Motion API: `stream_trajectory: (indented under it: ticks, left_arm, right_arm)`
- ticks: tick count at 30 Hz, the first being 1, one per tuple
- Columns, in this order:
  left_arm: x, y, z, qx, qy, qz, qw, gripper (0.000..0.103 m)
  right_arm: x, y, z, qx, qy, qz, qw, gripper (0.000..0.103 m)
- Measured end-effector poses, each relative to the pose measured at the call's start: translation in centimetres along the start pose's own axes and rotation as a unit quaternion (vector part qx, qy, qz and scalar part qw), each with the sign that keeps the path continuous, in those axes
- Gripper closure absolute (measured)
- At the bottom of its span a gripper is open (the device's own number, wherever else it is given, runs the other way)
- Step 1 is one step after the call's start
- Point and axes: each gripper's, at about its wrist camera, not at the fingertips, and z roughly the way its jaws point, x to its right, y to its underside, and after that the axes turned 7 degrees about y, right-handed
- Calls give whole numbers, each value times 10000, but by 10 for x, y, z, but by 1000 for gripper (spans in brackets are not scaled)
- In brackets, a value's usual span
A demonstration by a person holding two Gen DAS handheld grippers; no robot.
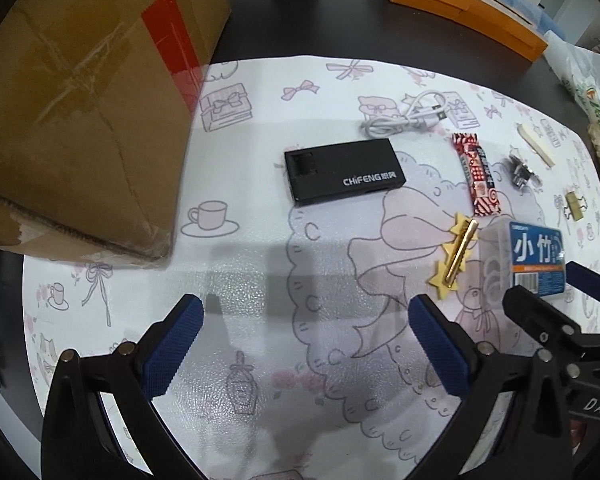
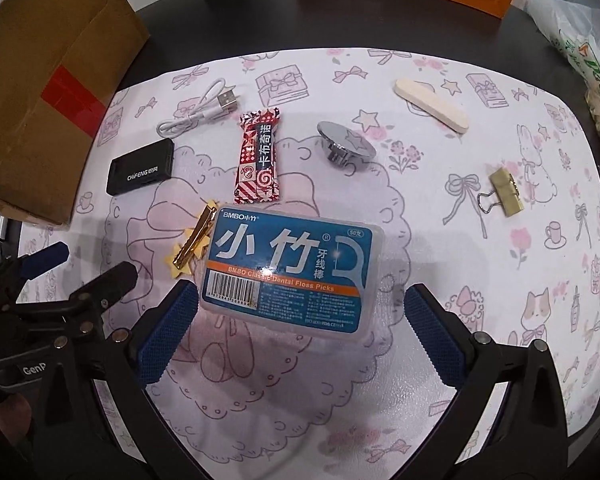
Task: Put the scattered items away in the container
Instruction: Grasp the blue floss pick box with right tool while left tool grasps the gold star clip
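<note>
- My left tongs (image 1: 304,344) hang spread over a bare part of the mat (image 1: 260,280), near its front edge, pinching nothing.
- My right tongs (image 2: 300,332) are spread too, one finger on each side of the floss box (image 2: 292,276); whether the pads touch it I cannot tell.
- The floss box lies flat near the middle of the mat, with the gold clip (image 2: 194,240) just beside it on its left.
- Behind the box lies the candy (image 2: 258,156); left of that is the black case (image 2: 140,168), and the white cable (image 2: 198,114) is coiled farther back.
- A metal knob (image 2: 346,142) sits right of the candy, a pale stick (image 2: 432,104) lies toward the mat's far right, and a binder clip (image 2: 504,196) is near its right edge.
- The carton (image 1: 80,108) stands on the mat's far left corner, well apart from the floss box.
</note>
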Motion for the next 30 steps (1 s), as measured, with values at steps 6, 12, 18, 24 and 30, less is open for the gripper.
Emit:
stream_trajectory:
  ticks: [6,12,18,24,30]
  left_arm:
    - [9,0,5,-23,91,55,9999,1]
    - [33,-6,14,-92,224,249,9994,1]
    - [49,-10,23,-161,238,421,9987,1]
    - [50,-14,27,-152,41,527,9985,2]
    - [46,-16,28,-125,-8,471,9988,2]
  right_arm:
    - [15,-2,-1,0,175,130,9998,0]
    - [38,-4,-2,-28,369,271,9989,0]
    - [44,-6,-2,-63,317,266,9991,0]
    - [37,-13,4,-103,307,147,9994,0]
    - [32,-21,11,-166,265,151,9994,0]
